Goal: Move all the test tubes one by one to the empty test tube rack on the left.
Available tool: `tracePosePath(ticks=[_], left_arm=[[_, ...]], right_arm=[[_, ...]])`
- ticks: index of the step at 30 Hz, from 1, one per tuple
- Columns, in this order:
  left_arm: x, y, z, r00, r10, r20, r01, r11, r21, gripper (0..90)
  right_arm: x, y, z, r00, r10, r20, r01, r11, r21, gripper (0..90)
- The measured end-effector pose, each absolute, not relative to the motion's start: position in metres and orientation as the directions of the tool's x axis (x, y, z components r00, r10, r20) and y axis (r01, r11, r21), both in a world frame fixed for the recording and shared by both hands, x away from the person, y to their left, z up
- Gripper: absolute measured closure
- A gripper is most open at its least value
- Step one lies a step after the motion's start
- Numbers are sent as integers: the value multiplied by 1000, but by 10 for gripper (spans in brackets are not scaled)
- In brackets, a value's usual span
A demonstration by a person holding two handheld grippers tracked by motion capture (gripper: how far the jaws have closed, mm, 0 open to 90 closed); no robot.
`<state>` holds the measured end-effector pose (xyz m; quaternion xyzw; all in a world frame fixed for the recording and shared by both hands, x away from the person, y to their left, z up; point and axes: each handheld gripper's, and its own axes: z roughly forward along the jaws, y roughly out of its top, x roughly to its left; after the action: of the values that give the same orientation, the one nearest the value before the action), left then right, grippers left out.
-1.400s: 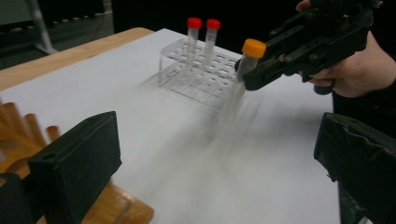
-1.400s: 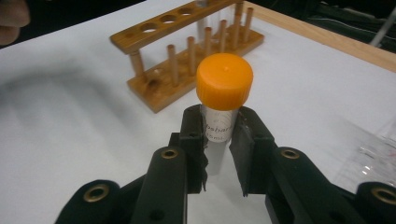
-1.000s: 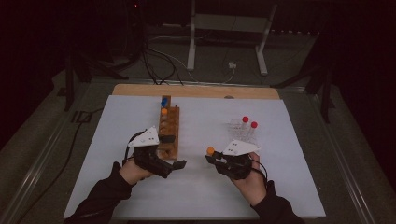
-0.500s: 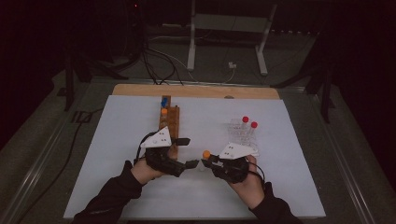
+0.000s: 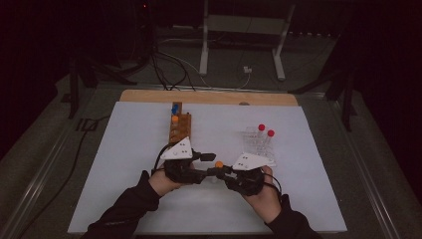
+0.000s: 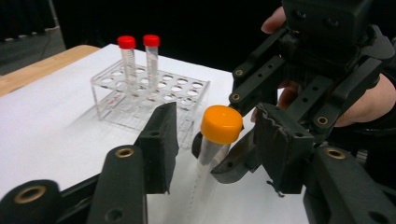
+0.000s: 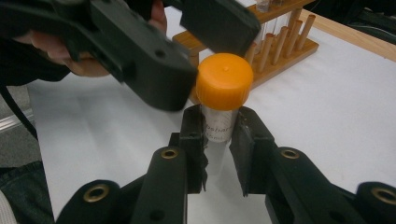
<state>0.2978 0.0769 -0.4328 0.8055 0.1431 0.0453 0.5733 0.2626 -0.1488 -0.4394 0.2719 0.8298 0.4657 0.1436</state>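
A clear tube with an orange cap (image 5: 219, 164) stands upright in the middle front of the white mat, and my right gripper (image 5: 224, 172) is shut on its body just under the cap (image 7: 224, 81). My left gripper (image 5: 211, 165) comes in from the left with its jaws either side of that cap (image 6: 222, 123). They have just been closing, and a gap shows between each pad and the cap. A wooden rack (image 5: 179, 125) with a blue-capped and an orange-capped tube stands behind the left hand.
A clear plastic rack (image 5: 255, 145) holding two red-capped tubes (image 5: 262, 127) stands behind the right hand. The white mat (image 5: 124, 164) covers a wooden tabletop. Cables and a metal stand lie on the dark floor beyond the far edge.
My left gripper moved right from beside the wooden rack to the orange cap, and its jaws narrowed around it. The right gripper kept still with the tube.
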Motion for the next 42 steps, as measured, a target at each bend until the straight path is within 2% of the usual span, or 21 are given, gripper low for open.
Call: tracePosePath(ticks=[10, 23, 25, 29, 38, 41, 42], left_arm=[[300, 72, -433, 965, 250, -79, 157, -311, 937, 694], [301, 71, -428, 964, 261, -49, 134, -322, 937, 713], [303, 73, -425, 960, 279, -39, 131, -320, 938, 715], [309, 80, -420, 951, 307, -47, 146, -305, 941, 716], [324, 100, -399, 915, 403, -28, 146, -264, 953, 716], [330, 108, -390, 897, 442, -14, 140, -254, 957, 716], [331, 111, -387, 887, 461, -5, 136, -251, 958, 716]], right_arm=[[263, -149, -440, -810, 586, 12, 318, 423, 848, 750], [264, -151, -439, -807, 590, 39, 330, 394, 858, 737], [265, -152, -438, -799, 600, 47, 334, 377, 864, 633], [267, -156, -437, -785, 617, 52, 334, 350, 875, 481], [271, -162, -433, -770, 634, 68, 330, 305, 893, 264], [271, -163, -433, -763, 643, 68, 330, 296, 897, 238], [270, -163, -433, -757, 651, 63, 325, 290, 900, 199]])
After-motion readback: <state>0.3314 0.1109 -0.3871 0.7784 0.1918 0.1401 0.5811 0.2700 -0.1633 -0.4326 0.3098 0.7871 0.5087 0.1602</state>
